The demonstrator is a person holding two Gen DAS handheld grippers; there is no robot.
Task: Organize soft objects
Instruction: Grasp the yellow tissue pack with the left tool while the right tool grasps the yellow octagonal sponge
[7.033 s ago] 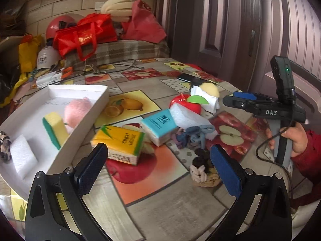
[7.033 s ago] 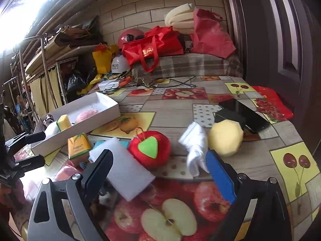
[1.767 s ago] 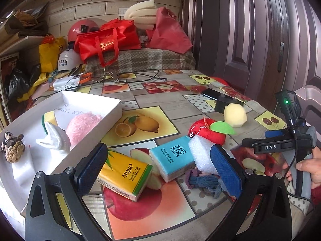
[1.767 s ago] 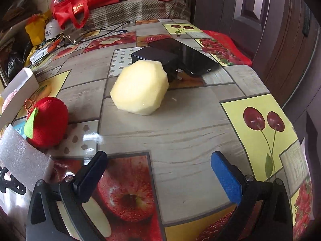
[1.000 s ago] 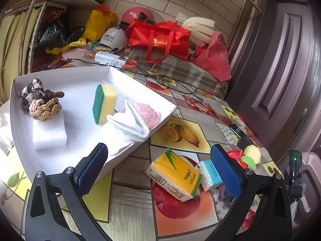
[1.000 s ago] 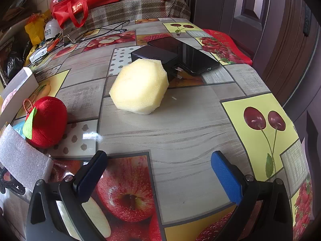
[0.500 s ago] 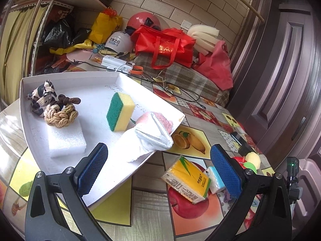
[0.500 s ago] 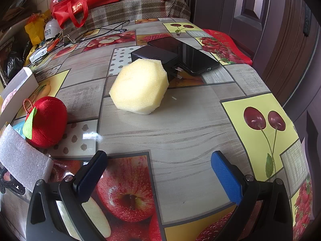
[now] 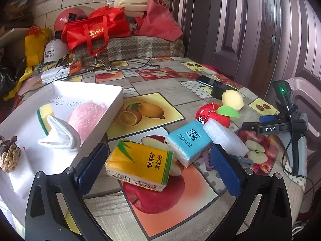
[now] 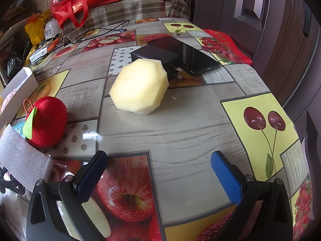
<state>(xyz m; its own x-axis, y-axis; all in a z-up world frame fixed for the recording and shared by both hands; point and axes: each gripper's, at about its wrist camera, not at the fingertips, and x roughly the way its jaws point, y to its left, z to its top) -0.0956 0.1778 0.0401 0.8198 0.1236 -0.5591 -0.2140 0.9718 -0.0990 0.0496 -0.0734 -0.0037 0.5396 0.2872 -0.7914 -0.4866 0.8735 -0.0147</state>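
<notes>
The left claw (image 9: 158, 166), spread wide, is hovering over the yellow tissue pack (image 9: 139, 163) near the worktop's front edge; squeezing its long sides gently should avoid crushing. The right claw (image 10: 158, 172) is waiting wide, empty.

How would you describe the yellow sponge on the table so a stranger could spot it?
On the fruit-print tablecloth, look in front of the black charger. The sponge rests against it, pale yellow, many-sided, unlike the round red plush apple nearby.

A glossy printed tablecloth (image 10: 180, 124) carries a porous foam sponge (image 10: 139, 86) and a fuzzy plush apple (image 10: 47, 121).
</notes>
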